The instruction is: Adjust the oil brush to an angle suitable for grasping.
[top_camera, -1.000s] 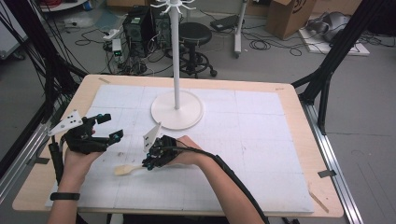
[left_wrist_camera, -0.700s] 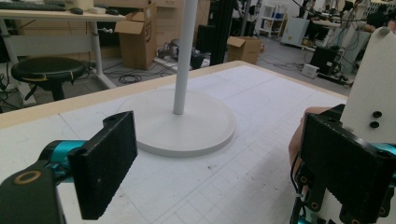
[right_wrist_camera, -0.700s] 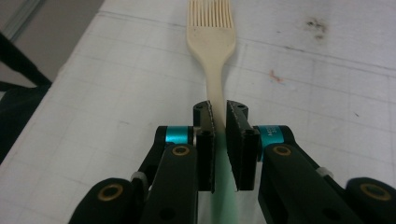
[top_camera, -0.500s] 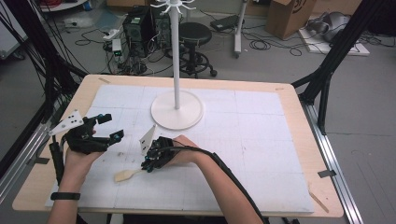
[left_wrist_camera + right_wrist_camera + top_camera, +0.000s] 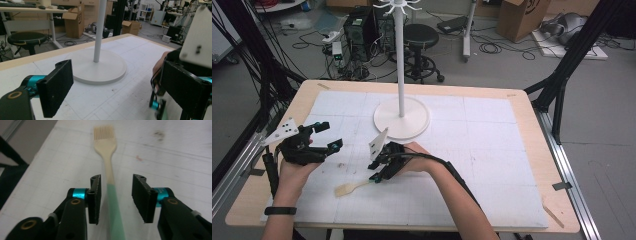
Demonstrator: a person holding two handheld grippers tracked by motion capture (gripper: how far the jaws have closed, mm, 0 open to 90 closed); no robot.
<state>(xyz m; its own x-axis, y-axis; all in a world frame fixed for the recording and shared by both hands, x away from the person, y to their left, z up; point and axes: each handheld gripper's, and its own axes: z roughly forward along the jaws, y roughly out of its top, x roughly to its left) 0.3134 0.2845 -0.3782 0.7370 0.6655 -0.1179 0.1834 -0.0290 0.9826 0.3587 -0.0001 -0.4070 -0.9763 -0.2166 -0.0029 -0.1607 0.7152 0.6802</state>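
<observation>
My right claw (image 5: pixel 116 197) has just been opening; its jaws are standing apart around the green handle of the brush (image 5: pixel 108 167), not pressing it. The brush is lying flat on the mat, near the white stand (image 5: pixel 401 117). My left claw (image 5: pixel 326 136) is hovering open, beside the stand too.

left tool (image 5: pixel 328 135): black body, teal rings behind the jaws, grey three-cornered plate with dark dots on top
right tool (image 5: pixel 116 195): two flat black jaws with rough pads, teal collars, brass-coloured rings at the pivots, black linked arms
right tool plate: grey, three-cornered, dark dots
cable: black, runs along the right forearm
left wrist: black band (image 5: pixel 278 210)
sleeves: none, forearms bare
</observation>
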